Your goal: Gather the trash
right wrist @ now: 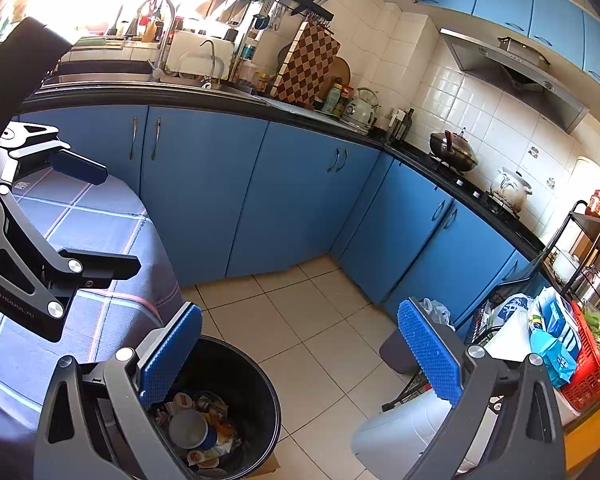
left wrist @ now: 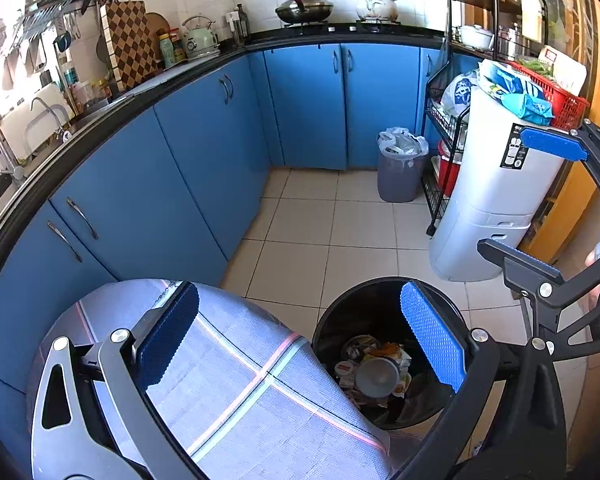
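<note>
Both grippers hanging empty above the bin

The round black plastic trash bin (left wrist: 384, 352) is sitting at the lower centre of both frames, holding a white paper cup (left wrist: 376, 376) and wrappers — directly under the left gripper (left wrist: 300, 336) and the right gripper (right wrist: 300, 356), both spread wide, gripping nothing. The checked blue tablecloth (left wrist: 240, 380) is lying just beside it, lower left.
</note>
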`<state>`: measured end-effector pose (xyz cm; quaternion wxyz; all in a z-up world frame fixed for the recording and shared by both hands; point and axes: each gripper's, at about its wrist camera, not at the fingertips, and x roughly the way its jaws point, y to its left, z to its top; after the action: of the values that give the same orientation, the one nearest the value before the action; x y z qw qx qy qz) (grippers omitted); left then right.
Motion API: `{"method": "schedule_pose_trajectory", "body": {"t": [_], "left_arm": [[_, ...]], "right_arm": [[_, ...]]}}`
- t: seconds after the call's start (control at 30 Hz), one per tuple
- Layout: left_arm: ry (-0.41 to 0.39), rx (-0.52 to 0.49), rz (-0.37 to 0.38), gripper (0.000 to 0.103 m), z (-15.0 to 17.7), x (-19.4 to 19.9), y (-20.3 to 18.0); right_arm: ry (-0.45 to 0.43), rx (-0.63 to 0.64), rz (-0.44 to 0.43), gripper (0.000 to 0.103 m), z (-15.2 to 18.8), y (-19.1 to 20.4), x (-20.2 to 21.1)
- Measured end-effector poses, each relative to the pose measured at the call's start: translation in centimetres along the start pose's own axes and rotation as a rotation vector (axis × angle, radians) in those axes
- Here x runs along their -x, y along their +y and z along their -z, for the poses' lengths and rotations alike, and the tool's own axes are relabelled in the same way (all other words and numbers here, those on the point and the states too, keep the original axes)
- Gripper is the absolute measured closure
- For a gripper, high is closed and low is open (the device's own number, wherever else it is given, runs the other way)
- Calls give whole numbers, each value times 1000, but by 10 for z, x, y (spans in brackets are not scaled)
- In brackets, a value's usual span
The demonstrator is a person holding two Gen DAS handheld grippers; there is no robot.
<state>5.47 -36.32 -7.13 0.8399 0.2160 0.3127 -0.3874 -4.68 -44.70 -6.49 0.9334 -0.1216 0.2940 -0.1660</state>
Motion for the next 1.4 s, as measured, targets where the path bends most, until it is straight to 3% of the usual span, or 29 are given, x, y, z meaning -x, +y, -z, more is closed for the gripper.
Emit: {"method": "schedule_pose_trajectory", "body": {"t": [0.2, 0.57, 1.4], "left_arm": [[-18, 7, -62, 3, 0, 6, 0], [-4, 111, 70, 3, -3, 10, 16], [-4, 69, 31, 3, -2, 11, 6]], "right_arm": [[0, -1, -1, 7, 0, 1, 0], [2, 5, -2, 7, -1, 0, 1], [6, 10, -1, 7, -1, 1, 1]]}}
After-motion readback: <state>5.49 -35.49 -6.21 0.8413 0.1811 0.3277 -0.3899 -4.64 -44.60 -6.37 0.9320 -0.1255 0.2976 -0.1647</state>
